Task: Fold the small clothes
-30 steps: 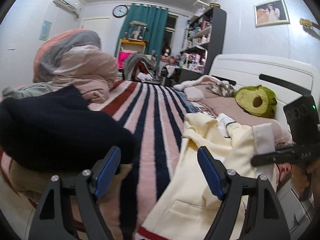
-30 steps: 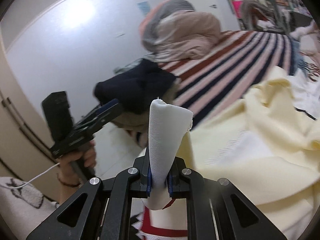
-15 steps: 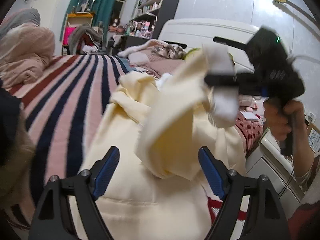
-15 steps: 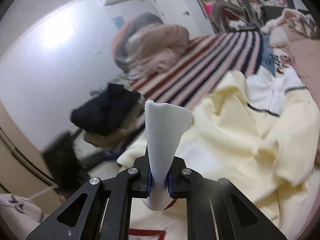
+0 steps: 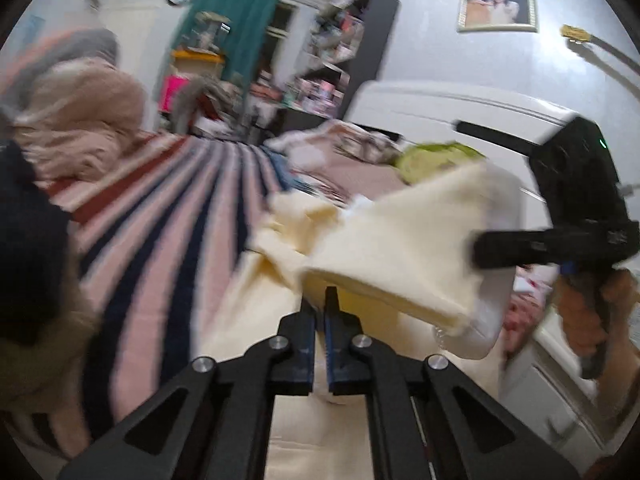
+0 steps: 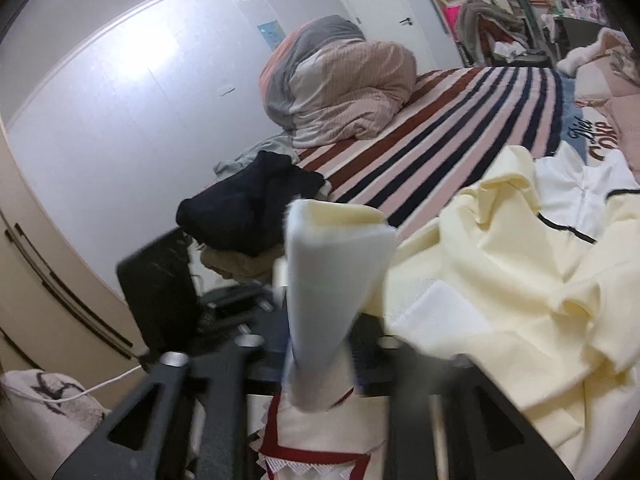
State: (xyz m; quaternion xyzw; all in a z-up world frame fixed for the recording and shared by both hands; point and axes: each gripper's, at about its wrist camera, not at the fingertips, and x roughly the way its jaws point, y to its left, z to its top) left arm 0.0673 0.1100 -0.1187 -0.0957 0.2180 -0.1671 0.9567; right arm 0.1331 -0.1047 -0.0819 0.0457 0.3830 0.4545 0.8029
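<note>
Meanwhile, the left tongs (image 5: 320,312) pinched the cream garment's (image 5: 392,248) folded edge. The right tongs (image 6: 316,364) clamped its white cuff (image 6: 332,280) above the striped bed (image 6: 460,120).

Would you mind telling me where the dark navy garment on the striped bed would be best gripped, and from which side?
Grip the navy garment at its raised front lobe, the rounded bulge nearest the bed's near edge, coming from that near side. It lies bunched in a heap on a tan item, so that lobe likely offers a thick fold standing clear of the striped cover.
</note>
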